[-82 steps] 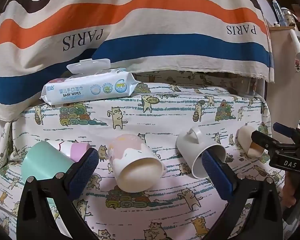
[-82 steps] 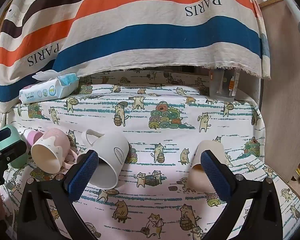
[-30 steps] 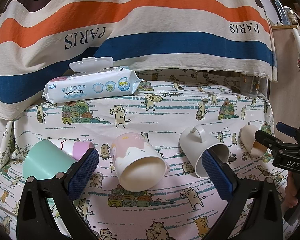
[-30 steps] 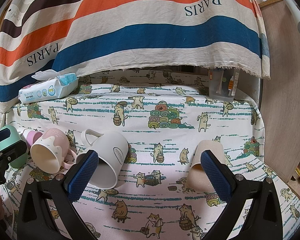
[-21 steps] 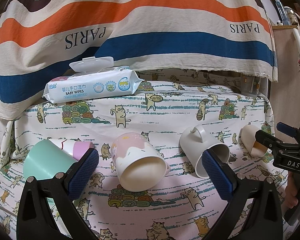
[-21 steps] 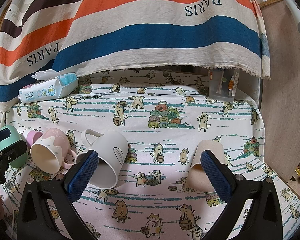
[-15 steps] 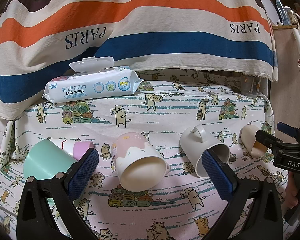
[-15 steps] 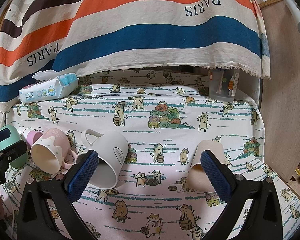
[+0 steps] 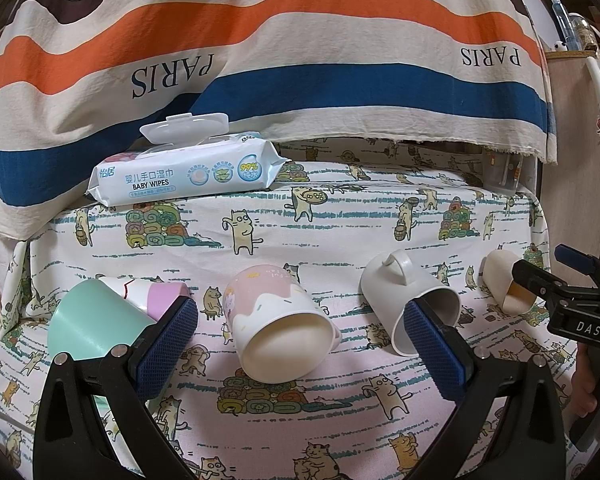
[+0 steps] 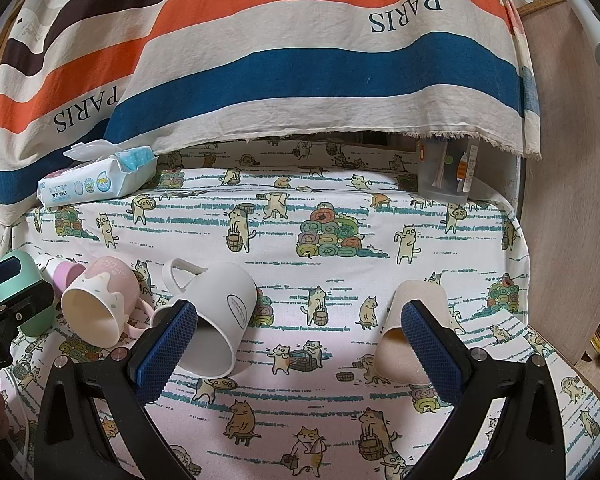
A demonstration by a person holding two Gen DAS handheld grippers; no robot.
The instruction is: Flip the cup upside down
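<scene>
Several cups lie on their sides on the cat-print cloth, mouths toward me. In the left wrist view: a mint cup (image 9: 88, 324), a small purple-and-white cup (image 9: 156, 294), a pink-and-white mug (image 9: 276, 328), a grey mug (image 9: 412, 304) and a beige cup (image 9: 504, 288). My left gripper (image 9: 300, 348) is open and empty, its fingers either side of the pink mug, just in front of it. My right gripper (image 10: 300, 344) is open and empty between the grey mug (image 10: 220, 320) and the beige cup (image 10: 412, 332).
A pack of baby wipes (image 9: 184, 172) lies at the back left. A striped PARIS cloth (image 9: 300, 60) hangs behind the table. A clear container (image 10: 446, 172) stands at the back right. A wooden panel (image 10: 572, 200) borders the right edge.
Almost nothing has changed. Both grippers hold steady and open; the left view has shifted very slightly since 2.7 s ago.
</scene>
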